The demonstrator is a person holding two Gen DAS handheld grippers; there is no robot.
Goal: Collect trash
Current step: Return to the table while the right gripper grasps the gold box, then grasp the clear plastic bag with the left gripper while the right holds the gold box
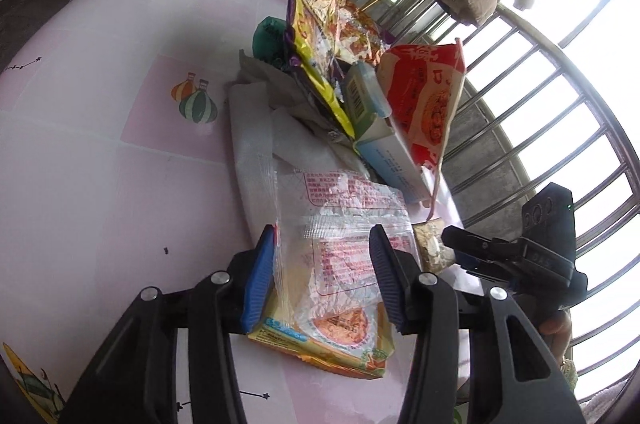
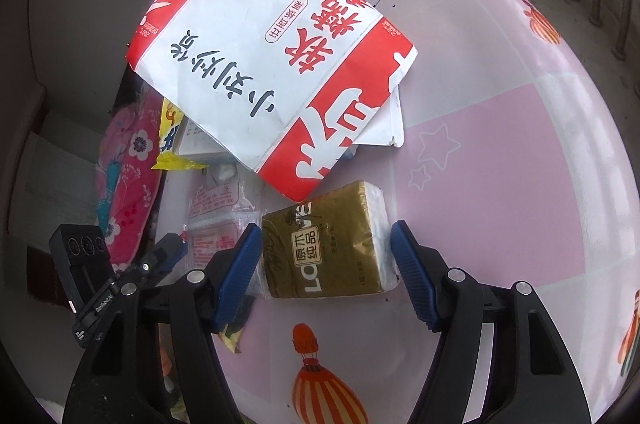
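I'm lining up two pickups on the pink table (image 2: pixel 500 143): left gripper (image 1: pixel 326 276) half-open astride the clear noodle wrapper (image 1: pixel 340 224), right gripper (image 2: pixel 326 272) wide around the gold tissue pack (image 2: pixel 328 244), neither pinched yet, so next I squeeze and lift

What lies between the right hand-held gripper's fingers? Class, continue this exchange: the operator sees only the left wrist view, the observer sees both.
Observer: A gold tissue pack, printed face up, lies between the open fingers of the right hand-held gripper.
Operator: Is anything over it?
Observer: A red-and-white paper bag shows its white face with black characters; its corner overlaps the pack's far end.
Operator: What is past that side of the table?
Observer: A pink flowered cushion lies beyond the table edge.
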